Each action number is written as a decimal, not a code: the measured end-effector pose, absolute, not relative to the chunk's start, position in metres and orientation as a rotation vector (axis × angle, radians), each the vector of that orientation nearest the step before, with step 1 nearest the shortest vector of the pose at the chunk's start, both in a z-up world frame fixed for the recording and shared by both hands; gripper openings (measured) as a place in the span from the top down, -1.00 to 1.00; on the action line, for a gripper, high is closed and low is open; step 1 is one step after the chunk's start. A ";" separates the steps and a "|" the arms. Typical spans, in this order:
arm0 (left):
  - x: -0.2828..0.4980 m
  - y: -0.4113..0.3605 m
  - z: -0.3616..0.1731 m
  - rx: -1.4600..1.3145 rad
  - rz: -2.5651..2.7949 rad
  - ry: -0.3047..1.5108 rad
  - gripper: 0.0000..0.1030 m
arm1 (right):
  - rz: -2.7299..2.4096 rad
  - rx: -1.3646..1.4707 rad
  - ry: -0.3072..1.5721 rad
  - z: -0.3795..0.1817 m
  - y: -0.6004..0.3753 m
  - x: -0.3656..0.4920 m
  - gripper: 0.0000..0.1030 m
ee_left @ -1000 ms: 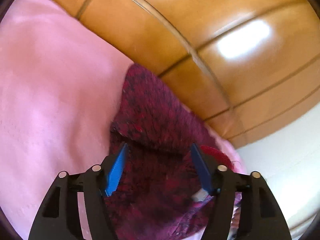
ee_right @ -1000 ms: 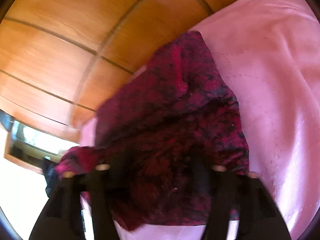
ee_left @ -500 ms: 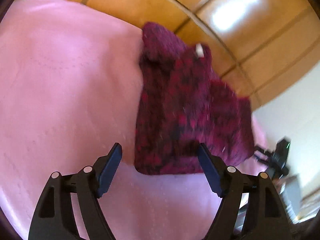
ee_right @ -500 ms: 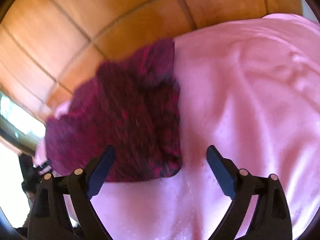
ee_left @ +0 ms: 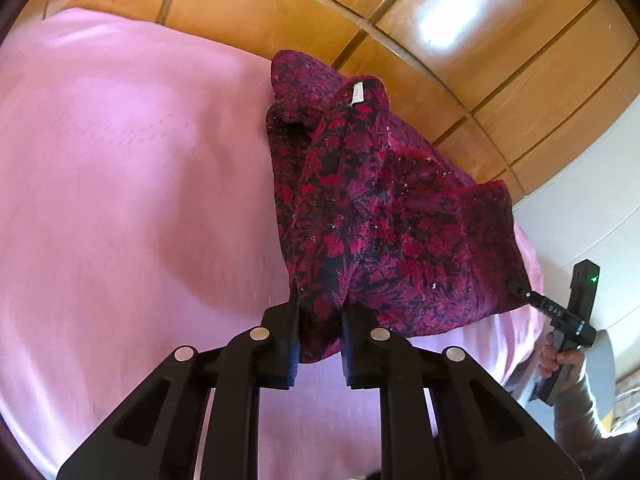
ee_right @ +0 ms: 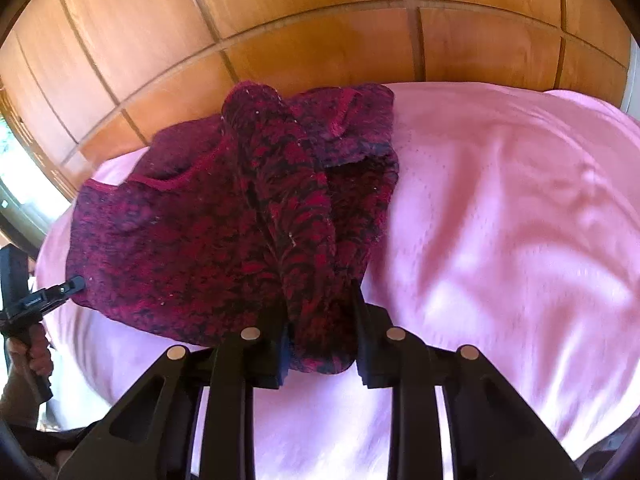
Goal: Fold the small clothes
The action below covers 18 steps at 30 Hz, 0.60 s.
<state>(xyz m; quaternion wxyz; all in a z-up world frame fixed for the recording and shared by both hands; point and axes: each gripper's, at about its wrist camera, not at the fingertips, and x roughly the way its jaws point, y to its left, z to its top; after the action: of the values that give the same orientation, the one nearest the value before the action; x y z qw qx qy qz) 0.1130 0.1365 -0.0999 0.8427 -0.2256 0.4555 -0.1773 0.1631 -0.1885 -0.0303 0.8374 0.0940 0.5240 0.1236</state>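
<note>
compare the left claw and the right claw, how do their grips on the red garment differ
The left claw pinches the red garment at the near corner next to the broad pink cover; the right claw grips the opposite near corner. The left claw's jaws stand narrower on a thinner bunch; the right claw's jaws sit wider around a thicker roll. Both are shut on the same near hem, fabric bunched between black fingers.
</note>
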 end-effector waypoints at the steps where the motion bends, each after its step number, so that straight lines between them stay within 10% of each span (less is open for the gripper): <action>1: 0.107 0.137 -0.100 -0.475 -0.379 0.966 0.71 | 0.268 0.213 1.113 -0.028 -0.190 0.155 0.54; 13: 0.024 0.130 -0.096 -0.440 -0.389 1.055 0.66 | 0.297 0.179 1.276 -0.028 -0.205 0.074 0.37; 18: 0.039 0.142 -0.068 -0.383 -0.306 0.931 -0.10 | 0.273 0.124 1.157 -0.002 -0.194 0.097 -0.08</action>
<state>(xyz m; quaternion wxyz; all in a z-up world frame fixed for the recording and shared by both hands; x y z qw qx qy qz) 0.0394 0.1424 -0.0680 0.8647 -0.1829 0.4445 -0.1459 0.0974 -0.1936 -0.0019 0.8267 0.0583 0.5447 0.1283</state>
